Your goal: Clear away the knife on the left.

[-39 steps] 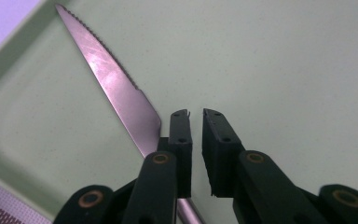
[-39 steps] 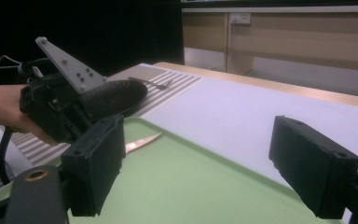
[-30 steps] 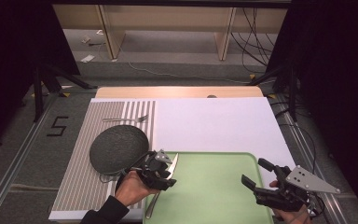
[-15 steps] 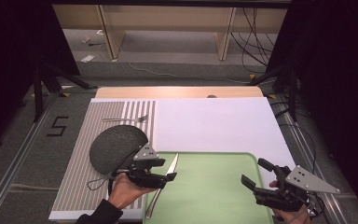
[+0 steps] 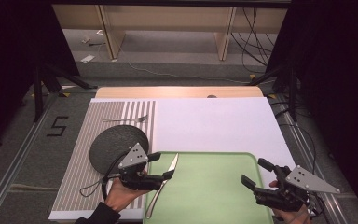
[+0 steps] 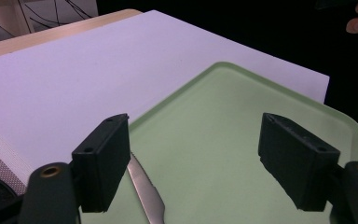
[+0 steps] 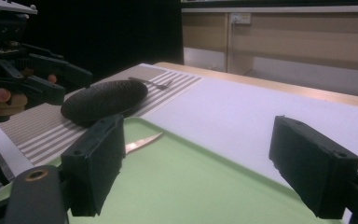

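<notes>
Knife [image 5: 164, 185] lies half over the green tray's [image 5: 223, 158] left rim, left gripper [image 5: 163, 178] above it, jaws just opened and empty; a nudge could tip it off. Right gripper [image 5: 256, 179] hangs open.

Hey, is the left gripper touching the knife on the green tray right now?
Apart. In the left gripper view the left gripper has its jaws wide open, having just been opening, and the knife lies on the tray below the left-hand jaw with nothing pressing on it.
</notes>
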Demonstrator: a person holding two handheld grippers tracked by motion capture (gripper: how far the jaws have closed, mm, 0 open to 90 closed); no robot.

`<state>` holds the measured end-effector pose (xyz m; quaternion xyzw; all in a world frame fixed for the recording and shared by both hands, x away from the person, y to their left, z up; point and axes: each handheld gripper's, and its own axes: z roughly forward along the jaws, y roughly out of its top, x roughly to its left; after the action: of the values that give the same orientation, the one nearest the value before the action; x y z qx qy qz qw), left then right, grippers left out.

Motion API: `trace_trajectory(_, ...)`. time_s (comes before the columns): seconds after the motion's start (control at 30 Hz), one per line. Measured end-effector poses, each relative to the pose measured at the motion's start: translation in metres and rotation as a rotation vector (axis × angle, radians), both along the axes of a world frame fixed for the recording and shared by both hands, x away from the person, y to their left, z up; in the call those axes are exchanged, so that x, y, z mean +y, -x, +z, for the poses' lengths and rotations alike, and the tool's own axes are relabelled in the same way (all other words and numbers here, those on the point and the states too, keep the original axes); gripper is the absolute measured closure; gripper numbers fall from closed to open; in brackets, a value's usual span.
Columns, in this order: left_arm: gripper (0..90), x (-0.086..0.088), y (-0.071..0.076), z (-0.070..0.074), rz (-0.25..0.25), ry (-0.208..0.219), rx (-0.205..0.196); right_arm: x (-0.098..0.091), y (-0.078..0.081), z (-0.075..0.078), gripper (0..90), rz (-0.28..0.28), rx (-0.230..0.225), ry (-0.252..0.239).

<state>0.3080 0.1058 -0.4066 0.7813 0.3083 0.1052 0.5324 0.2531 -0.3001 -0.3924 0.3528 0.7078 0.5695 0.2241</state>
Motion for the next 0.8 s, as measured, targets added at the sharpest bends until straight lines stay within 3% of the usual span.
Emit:
trace_trajectory(0.17, 23.5, 0.004, 0.004, 0.001, 0.013, 0.019, -0.039, 0.0, 0.0, 0.0, 19.1, 0.002, 0.002, 0.005)
trace_trajectory(0.53, 20.7, 0.016, 0.013, 0.002, 0.023, 0.071, -0.079, 0.0, 0.0, 0.0, 19.1, 0.0, 0.0, 0.002)
trace_trajectory(0.8, 20.5, 0.027, 0.021, 0.003, 0.048, 0.077, -0.098, 0.0, 0.0, 0.0, 19.1, 0.0, 0.0, 0.002)
